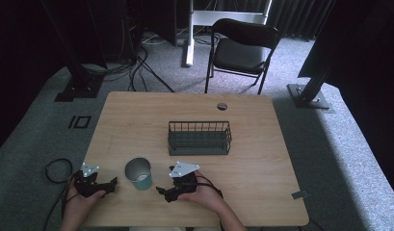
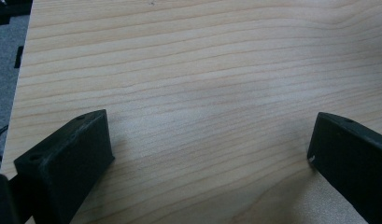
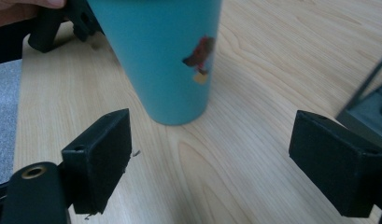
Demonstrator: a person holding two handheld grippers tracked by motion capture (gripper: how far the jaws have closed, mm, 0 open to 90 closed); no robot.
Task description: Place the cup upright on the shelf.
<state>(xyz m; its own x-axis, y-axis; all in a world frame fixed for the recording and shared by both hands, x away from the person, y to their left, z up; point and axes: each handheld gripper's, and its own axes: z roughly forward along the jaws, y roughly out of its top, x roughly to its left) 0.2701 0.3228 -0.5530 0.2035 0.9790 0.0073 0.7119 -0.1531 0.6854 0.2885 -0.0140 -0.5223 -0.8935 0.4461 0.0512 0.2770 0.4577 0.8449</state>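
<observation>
A teal cup point(image 1: 138, 173) stands upright on the wooden table point(image 1: 242, 125) near the front edge. It has a small picture on its side point(image 3: 200, 58). My left gripper point(image 1: 111, 184) rests on the table to the cup's left, jaws wide apart over bare wood point(image 2: 212, 140). On the cup's right, my right gripper point(image 1: 162, 191) points at the cup point(image 3: 165, 56) from a short way off, open, with nothing between its jaws point(image 3: 209, 163). A dark wire basket point(image 1: 199, 138) sits at the table's middle, behind the cup.
A black folding chair point(image 1: 242, 48) stands beyond the table's far edge. A round cable hole point(image 1: 222, 106) is near the far edge. Cables lie on the grey carpet at left point(image 1: 57, 169). Dark frame legs point(image 1: 308, 91) stand on both sides.
</observation>
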